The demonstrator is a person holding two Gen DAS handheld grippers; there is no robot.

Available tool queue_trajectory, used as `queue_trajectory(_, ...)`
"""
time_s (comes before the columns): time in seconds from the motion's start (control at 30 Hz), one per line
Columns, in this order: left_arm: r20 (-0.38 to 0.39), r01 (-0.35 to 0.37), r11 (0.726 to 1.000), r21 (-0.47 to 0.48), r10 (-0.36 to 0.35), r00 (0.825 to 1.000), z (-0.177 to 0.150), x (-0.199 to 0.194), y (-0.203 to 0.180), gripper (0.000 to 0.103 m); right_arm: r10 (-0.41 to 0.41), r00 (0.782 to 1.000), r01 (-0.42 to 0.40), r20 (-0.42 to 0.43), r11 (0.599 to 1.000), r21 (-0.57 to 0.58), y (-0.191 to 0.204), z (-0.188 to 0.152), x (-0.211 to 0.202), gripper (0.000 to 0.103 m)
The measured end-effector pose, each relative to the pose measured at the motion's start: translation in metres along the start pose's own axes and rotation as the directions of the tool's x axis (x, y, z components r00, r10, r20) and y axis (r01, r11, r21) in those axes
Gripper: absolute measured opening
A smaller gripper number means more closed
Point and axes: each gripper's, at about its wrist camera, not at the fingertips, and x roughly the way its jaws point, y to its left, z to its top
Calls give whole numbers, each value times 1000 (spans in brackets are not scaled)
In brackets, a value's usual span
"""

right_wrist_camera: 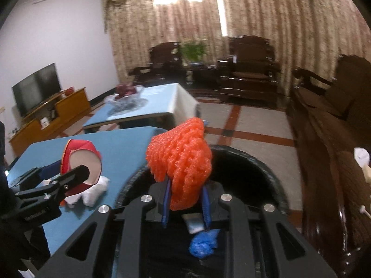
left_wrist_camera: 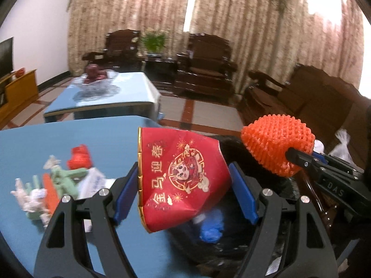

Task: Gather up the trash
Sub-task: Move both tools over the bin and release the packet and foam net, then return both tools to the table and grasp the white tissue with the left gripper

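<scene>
My left gripper (left_wrist_camera: pixel 184 192) stands wide open around a red paper cup (left_wrist_camera: pixel 180 180) with gold trim, which hangs between the blue pads at the edge of the black bin (left_wrist_camera: pixel 231 250); whether a pad touches it I cannot tell. The cup also shows in the right wrist view (right_wrist_camera: pixel 81 162). My right gripper (right_wrist_camera: pixel 185 205) is shut on an orange foam net (right_wrist_camera: pixel 180 159) above the bin (right_wrist_camera: pixel 266 169); the net also shows in the left wrist view (left_wrist_camera: pixel 276 143). Blue crumpled trash (right_wrist_camera: pixel 204 243) lies in the bin.
A pile of paper scraps, green pieces and red trash (left_wrist_camera: pixel 55 183) lies on the blue table (left_wrist_camera: pixel 116 139). A second blue table with a glass fruit bowl (left_wrist_camera: pixel 95 78) stands behind. Dark wooden armchairs (right_wrist_camera: pixel 250 74) and a sofa (right_wrist_camera: pixel 329 120) line the right and back.
</scene>
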Motion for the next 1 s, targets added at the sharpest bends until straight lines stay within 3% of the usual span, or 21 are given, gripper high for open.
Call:
queue_trajectory(0.3, -27, 67, 996, 56, -65, 998, -7, 39, -42, 75, -65, 997, 66, -30, 997, 42, -44, -12, 10, 26)
queue_trajectory(0.43, -46, 104, 993, 55, -101, 994, -10, 45, -46, 82, -98, 994, 100, -46, 994, 38, -55, -15, 15, 43)
queue_trajectory(0.53, -49, 127, 991, 37, -125, 991, -10, 42, -41, 88, -139, 989, 141, -45, 989, 53, -62, -18, 15, 71)
queue_trajectory(0.6, -47, 127, 992, 24, -126, 991, -9, 40, -34, 89, -157, 987, 159, -35, 985, 63, -64, -19, 13, 81)
queue_trajectory(0.67, -44, 113, 994, 10, -113, 993, -8, 37, -26, 89, -165, 986, 166, -28, 984, 69, -65, -19, 11, 91)
queue_trajectory(0.77, -21, 80, 997, 4, -80, 997, -7, 25, -13, 89, -152, 988, 153, -20, 985, 74, -60, -19, 9, 95)
queue_trajectory(1.0, 51, -56, 998, 7, 56, 997, -9, -16, 29, 89, -97, 995, 97, 12, 995, 33, -20, -8, 12, 97)
